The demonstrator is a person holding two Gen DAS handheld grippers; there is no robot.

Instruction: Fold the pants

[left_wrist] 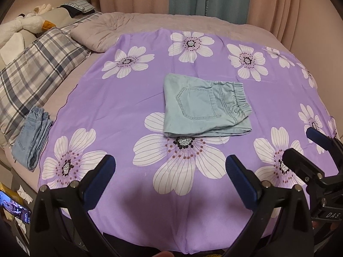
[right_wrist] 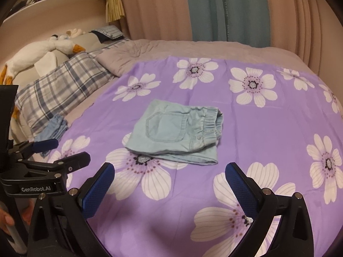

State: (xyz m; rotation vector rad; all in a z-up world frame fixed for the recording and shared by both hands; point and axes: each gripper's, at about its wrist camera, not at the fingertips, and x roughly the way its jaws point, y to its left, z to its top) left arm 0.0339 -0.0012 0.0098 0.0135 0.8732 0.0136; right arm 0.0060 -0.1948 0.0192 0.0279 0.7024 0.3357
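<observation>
Pale-green denim pants (left_wrist: 203, 109) look fully folded on purple floral sheet (left_wrist: 128, 98); we hold left gripper (left_wrist: 170, 171) and right gripper (right_wrist: 169, 177) wide open, empty, likely stacking next.

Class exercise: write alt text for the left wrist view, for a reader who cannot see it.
A pair of light blue pants lies folded in the middle of a purple flowered sheet on a bed, pocket side up. The left gripper hangs near the camera with its jaws open and empty; the right gripper shows at the right edge. More folded jeans lie at the left.
</observation>
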